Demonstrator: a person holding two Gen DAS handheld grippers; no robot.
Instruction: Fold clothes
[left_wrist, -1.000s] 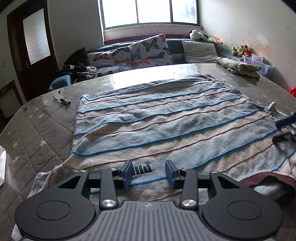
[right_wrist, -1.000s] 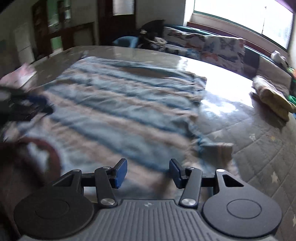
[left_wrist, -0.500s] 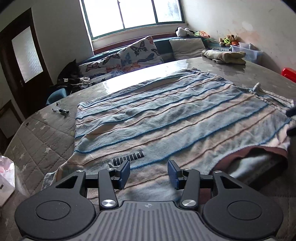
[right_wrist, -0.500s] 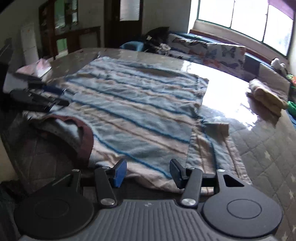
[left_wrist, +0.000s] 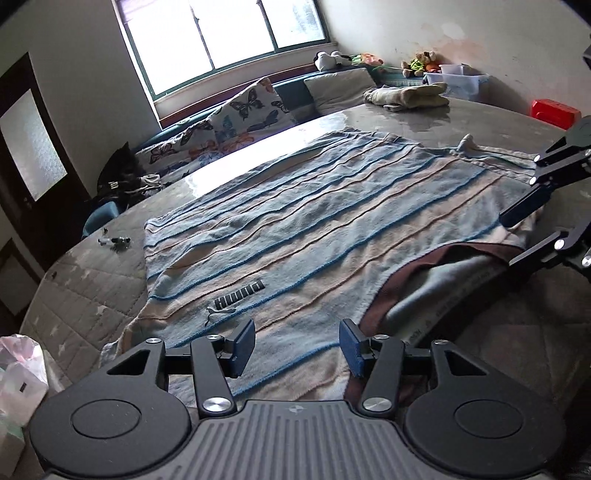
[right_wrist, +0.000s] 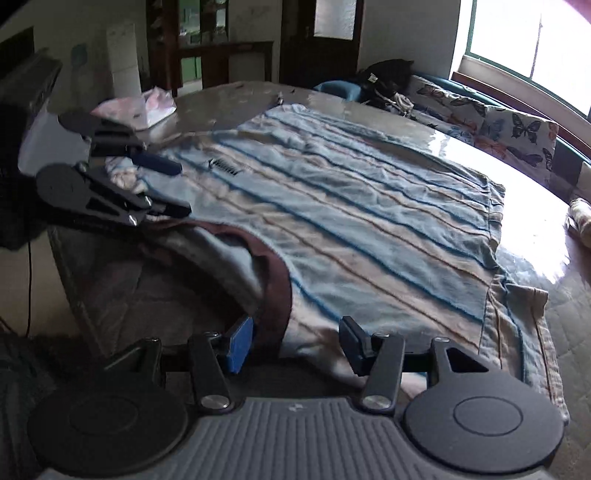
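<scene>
A blue and beige striped shirt with a brown collar and a black logo lies spread flat on the grey quilted table. My left gripper is open and empty, just over the shirt's near shoulder edge left of the collar. My right gripper is open and empty at the near edge right of the collar; the shirt stretches away from it. Each gripper shows in the other's view, the right one and the left one.
A folded beige garment lies at the table's far side. A pink-white plastic bag sits at the left edge. Small dark items lie left of the shirt. A bench with butterfly cushions runs under the window.
Both grippers have drawn back toward the collar end of the shirt and now sit at its near edge. Both stay open. The shirt has not moved.
</scene>
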